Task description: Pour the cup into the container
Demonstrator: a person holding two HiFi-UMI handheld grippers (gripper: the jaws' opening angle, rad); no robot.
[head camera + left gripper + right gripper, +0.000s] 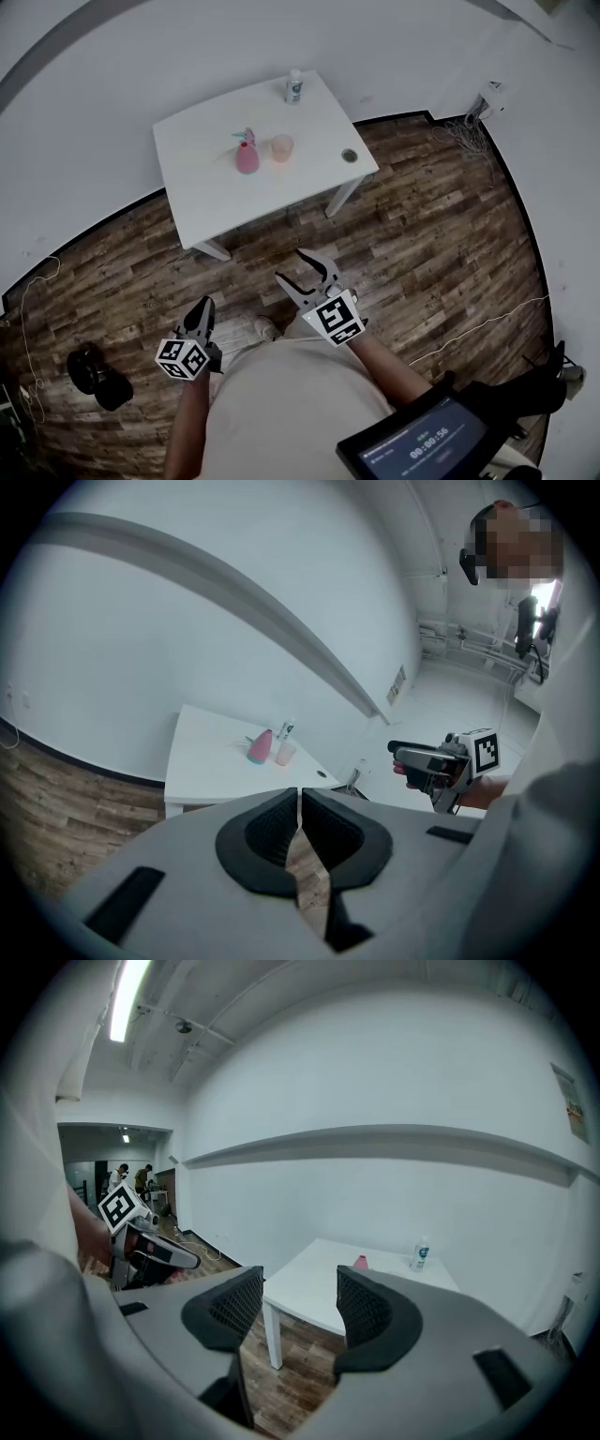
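1. The white table [216, 192] stood on the wooden floor [422, 244], well ahead of both grippers.
2. The right gripper [290, 264] hung over the floor short of the tabletop's near edge, its jaws partly apart with nothing between them.
3. The left gripper [203, 305] hung to its left, nearer the person, its jaws closed together and empty.
4. The pink container [247, 156] stood upright near the tabletop's middle.
5. The cup [282, 148] stood just right of the container, a small gap between them.
6. A small bottle [294, 86] stood at the tabletop's far edge.
7. A small round thing [350, 156] lay by the right corner.
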